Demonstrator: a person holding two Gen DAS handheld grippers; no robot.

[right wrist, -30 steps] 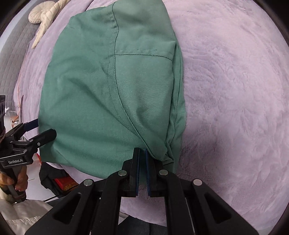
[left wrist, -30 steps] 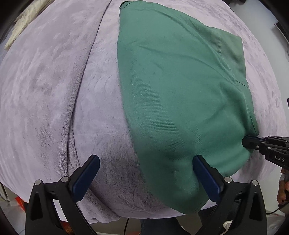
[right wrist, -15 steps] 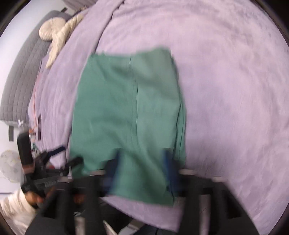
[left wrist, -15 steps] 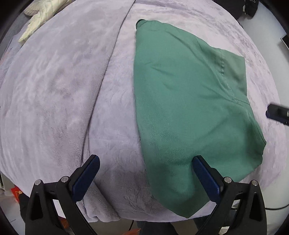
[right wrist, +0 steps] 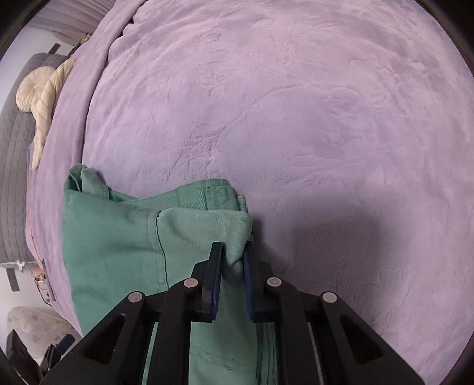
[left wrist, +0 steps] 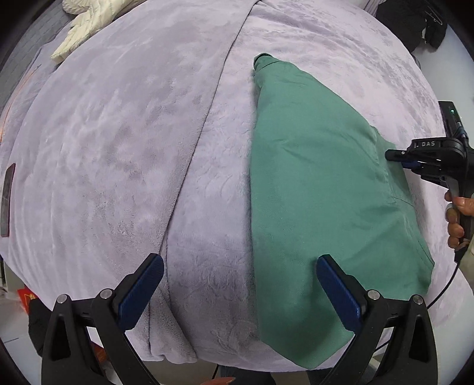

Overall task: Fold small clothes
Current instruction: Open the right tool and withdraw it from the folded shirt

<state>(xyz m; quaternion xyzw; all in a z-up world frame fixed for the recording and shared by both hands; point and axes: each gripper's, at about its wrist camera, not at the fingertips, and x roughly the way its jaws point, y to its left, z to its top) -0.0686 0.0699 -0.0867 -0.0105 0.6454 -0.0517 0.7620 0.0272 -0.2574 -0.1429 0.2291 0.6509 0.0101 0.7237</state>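
A green garment, folded lengthwise, lies on the lilac blanket. My left gripper hangs open above the bed; its right finger is over the garment's near end and its left finger over bare blanket. In the left wrist view my right gripper reaches in from the right onto the garment's right edge. In the right wrist view the right gripper is closing, with a puckered fold of the green garment near its waistband corner pinched between the pads.
A cream cushion lies against a grey quilted headboard at the far left. The blanket has a long overlapping seam. Dark clothing sits past the bed's far right. A hand holds the right gripper's handle.
The right gripper let go of the garment's near corner, opened, travelled along the edge to the far waistband corner and closed on it. The left gripper rose a little and stayed open.
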